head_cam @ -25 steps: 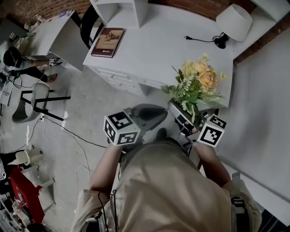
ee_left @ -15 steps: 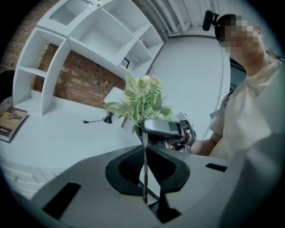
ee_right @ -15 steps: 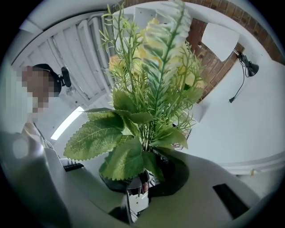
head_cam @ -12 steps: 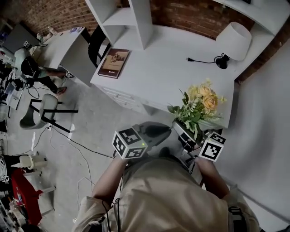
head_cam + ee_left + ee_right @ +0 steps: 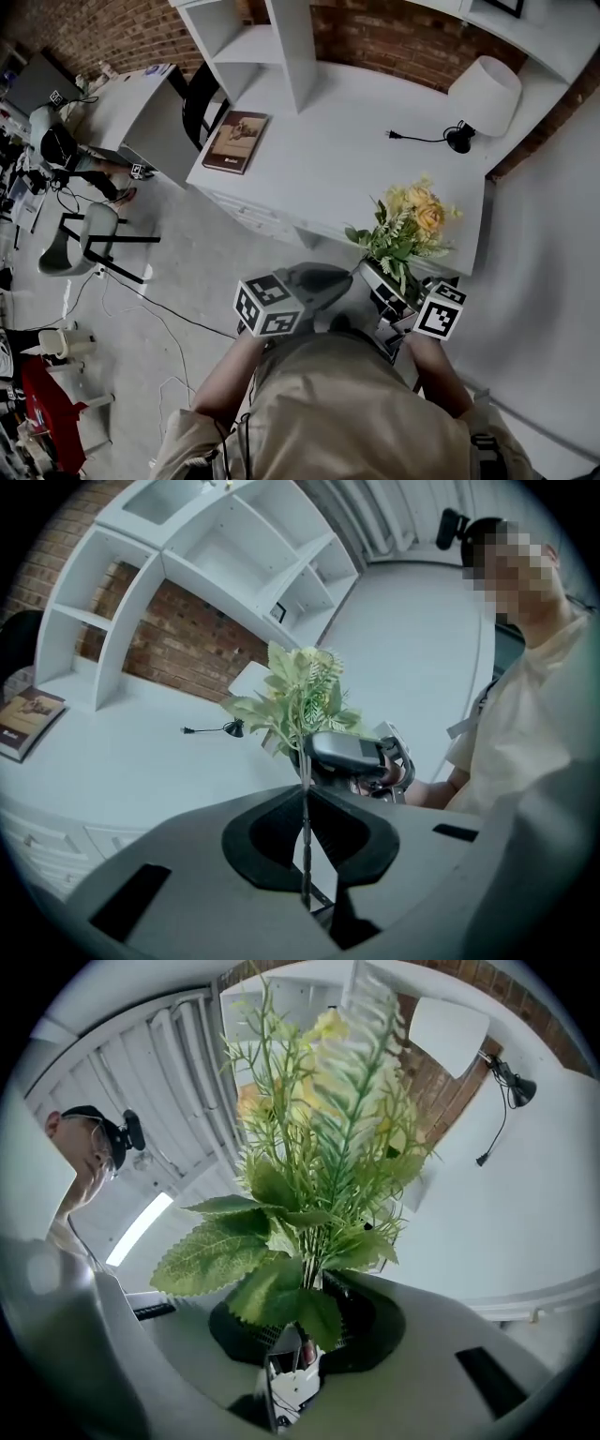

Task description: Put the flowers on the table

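1. The right claw [image 5: 375, 274] is clenched on the lower stems of the flowers [image 5: 408, 220]. The right gripper view shows the green stems and serrated leaves rising from between its jaws.
2. The left claw [image 5: 339, 277] is clenched on nothing. In the left gripper view its jaws meet in a thin seam, and the flowers [image 5: 298, 700] show beyond it in the other claw's grasp, apart from this one.
3. The flowers hang in the air at the near right corner of the white tabletop [image 5: 328, 159]. In the head view the yellow blooms overlap that corner, while the stem ends sit just off the near edge, close to the person's body. No part of the bunch rests on the tabletop.
4. A book [image 5: 237, 142] lies near the tabletop's left edge, and a lamp [image 5: 483, 89] stands at its far right corner. The lamp's plug [image 5: 392, 135] lies loose toward the middle, and a shelf unit [image 5: 281, 47] stands along the far edge. The stretch inward from the near right corner is bare.
5. As I judge it, the pick-up is done and the carry is almost done. What remains is to bring the bunch fully over that bare stretch, lower it onto the surface and let the right claw release.
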`<action>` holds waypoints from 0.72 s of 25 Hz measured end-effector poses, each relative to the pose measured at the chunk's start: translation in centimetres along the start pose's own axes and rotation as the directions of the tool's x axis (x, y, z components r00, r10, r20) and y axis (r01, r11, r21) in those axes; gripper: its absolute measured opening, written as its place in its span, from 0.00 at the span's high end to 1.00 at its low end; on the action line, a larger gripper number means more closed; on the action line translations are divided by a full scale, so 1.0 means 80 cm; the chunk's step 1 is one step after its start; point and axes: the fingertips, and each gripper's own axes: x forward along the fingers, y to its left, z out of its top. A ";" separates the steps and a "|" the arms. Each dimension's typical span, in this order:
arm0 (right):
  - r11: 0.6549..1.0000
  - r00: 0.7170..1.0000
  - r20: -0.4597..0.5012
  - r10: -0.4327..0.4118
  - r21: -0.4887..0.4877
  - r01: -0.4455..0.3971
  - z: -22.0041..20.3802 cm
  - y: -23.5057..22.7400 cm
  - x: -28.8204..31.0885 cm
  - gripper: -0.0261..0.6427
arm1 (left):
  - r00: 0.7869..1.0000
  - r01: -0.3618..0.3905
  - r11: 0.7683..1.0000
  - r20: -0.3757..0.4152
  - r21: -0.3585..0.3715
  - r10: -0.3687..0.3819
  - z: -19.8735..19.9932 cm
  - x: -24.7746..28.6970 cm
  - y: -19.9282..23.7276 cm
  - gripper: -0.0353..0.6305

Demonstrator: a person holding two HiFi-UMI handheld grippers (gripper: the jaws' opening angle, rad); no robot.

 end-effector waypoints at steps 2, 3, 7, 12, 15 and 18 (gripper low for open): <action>1.000 1.000 0.010 -0.020 -0.003 0.020 0.004 -0.006 0.002 0.86 | 1.000 0.005 1.000 0.011 -0.020 -0.004 0.003 -0.001 0.009 0.91; 1.000 1.000 0.011 -0.027 -0.004 0.027 0.006 -0.008 0.005 0.85 | 1.000 0.005 1.000 0.018 -0.029 -0.005 0.005 -0.003 0.014 0.91; 0.999 1.000 0.010 -0.028 0.021 0.027 0.013 -0.013 0.018 0.82 | 0.999 -0.005 0.998 0.043 -0.064 0.008 0.013 -0.012 0.037 0.91; 0.998 0.998 -0.003 -0.056 0.034 0.056 0.015 -0.024 0.037 0.81 | 0.998 -0.031 0.993 0.058 -0.113 0.038 0.017 -0.031 0.071 0.91; 0.997 0.998 -0.015 -0.067 0.046 0.067 0.015 -0.033 0.050 0.80 | 0.996 -0.055 0.989 0.063 -0.137 0.065 0.017 -0.045 0.096 0.91; 0.996 0.997 -0.028 -0.075 0.054 0.077 0.013 -0.042 0.061 0.80 | 0.995 -0.065 0.986 0.067 -0.155 0.077 0.017 -0.054 0.116 0.91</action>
